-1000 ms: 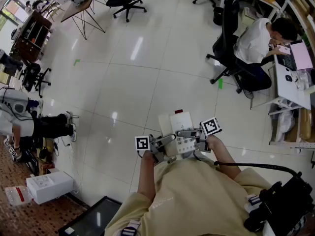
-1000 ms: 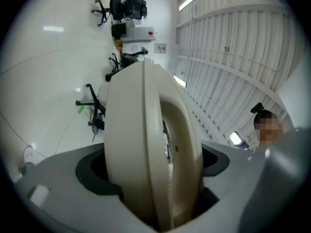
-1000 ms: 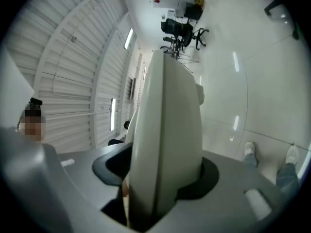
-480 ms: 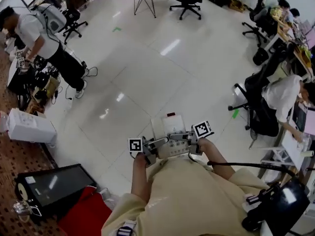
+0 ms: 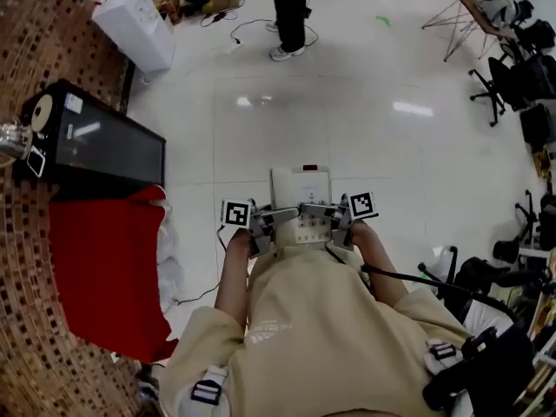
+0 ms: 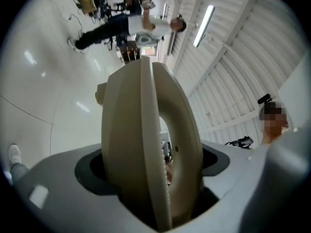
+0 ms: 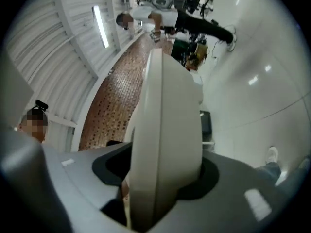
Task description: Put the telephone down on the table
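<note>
A cream telephone [image 5: 301, 205] is held in front of the person's chest over the white tiled floor, one gripper on each side. My left gripper [image 5: 264, 220] is shut on its left edge and my right gripper [image 5: 331, 213] on its right edge. In the left gripper view the telephone [image 6: 148, 149] stands edge-on and fills the gap between the grey jaws. The right gripper view shows the same telephone [image 7: 165, 140] wedged between its jaws. No table surface shows under the telephone.
A black flat box [image 5: 95, 142] and a red cloth [image 5: 104, 268] lie at the left beside a brown patterned floor strip [image 5: 26, 320]. A white box [image 5: 135, 20] and a standing person's legs [image 5: 291, 11] are far ahead. Office chairs [image 5: 526, 68] crowd the right.
The whole view has swung round: the black box and red cloth came in from the lower left, the seated person went out of sight. Both grippers kept the telephone in front of the chest.
</note>
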